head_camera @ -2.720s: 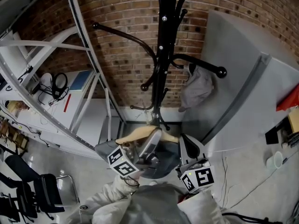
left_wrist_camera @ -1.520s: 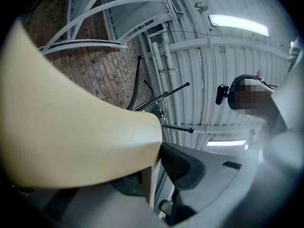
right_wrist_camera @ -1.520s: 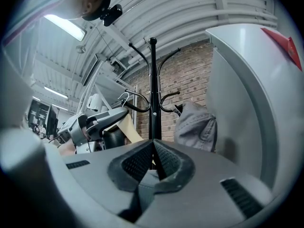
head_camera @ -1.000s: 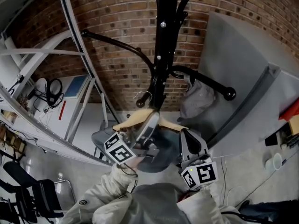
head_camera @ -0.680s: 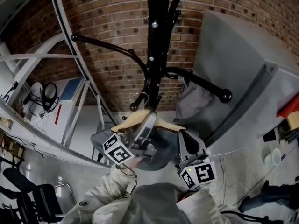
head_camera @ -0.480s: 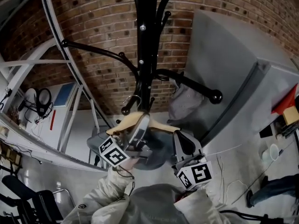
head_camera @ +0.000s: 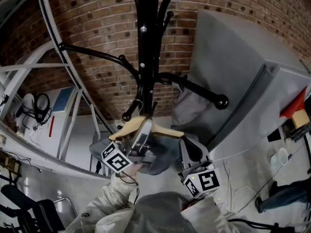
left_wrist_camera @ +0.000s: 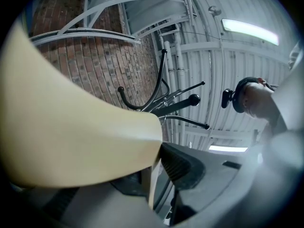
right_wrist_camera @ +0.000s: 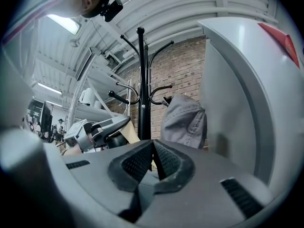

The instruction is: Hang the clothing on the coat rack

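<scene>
So the left tool (head_camera: 144, 131) was clamped on the wooden hanger (head_camera: 127, 128), with the dark garment (head_camera: 165, 152) draped under it, all held just below the arms of the coat rack (head_camera: 148, 42). The hanger's wire hook (head_camera: 136, 102) sat right by the short lower arm (head_camera: 132, 108), but I couldn't tell if it was over it. The right tool (head_camera: 190, 148) was pinched closed on nothing I could see, just beside the garment. Another grey piece (head_camera: 187, 106) already hung on the long arm (head_camera: 204, 93).

My take: keep that grip firm and the hanger level so the garment doesn't slide. Walk the hook's opening past the arm's ball end and lower until the rack takes the weight, then let go.
</scene>
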`<act>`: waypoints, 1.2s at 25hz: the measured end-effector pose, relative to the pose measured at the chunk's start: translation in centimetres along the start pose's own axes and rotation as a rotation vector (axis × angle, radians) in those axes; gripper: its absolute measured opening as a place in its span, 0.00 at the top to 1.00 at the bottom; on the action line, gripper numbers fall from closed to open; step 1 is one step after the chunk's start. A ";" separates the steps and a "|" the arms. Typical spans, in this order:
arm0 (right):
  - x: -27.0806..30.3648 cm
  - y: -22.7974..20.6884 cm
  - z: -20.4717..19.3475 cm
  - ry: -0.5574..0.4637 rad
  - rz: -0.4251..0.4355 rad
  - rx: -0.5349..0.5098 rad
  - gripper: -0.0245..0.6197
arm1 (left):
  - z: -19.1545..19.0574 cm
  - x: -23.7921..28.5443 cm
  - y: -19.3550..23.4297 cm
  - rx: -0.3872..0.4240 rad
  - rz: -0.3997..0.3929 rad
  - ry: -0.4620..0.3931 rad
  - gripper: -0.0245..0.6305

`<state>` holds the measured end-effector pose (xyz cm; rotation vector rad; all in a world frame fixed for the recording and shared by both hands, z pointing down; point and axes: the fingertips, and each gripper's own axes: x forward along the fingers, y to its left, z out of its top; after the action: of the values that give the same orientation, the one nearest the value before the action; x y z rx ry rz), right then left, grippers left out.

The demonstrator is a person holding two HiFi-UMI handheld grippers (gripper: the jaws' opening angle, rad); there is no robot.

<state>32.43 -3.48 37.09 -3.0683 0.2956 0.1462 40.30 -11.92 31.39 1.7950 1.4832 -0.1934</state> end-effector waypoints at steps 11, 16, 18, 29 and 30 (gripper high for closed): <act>-0.2 -0.9 -0.5 0.011 0.011 0.015 0.92 | -0.5 0.2 0.7 0.014 0.022 -0.002 0.82; -0.6 -1.5 -0.5 0.017 0.023 0.023 0.92 | -0.5 0.3 0.8 0.024 0.030 -0.016 0.82; -0.9 -1.7 -0.6 0.016 0.028 0.028 0.92 | -0.5 0.3 0.9 0.031 0.038 -0.024 0.82; -2.9 -3.2 -1.1 0.040 0.059 0.054 0.92 | -0.8 0.0 1.3 0.028 0.102 -0.087 0.79; -3.2 -3.3 -1.2 0.044 0.061 0.057 0.92 | -0.9 -0.1 1.3 0.024 0.111 -0.095 0.78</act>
<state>30.07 0.25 38.79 -3.0103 0.3893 0.0722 41.14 -11.47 32.66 1.8562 1.3163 -0.2377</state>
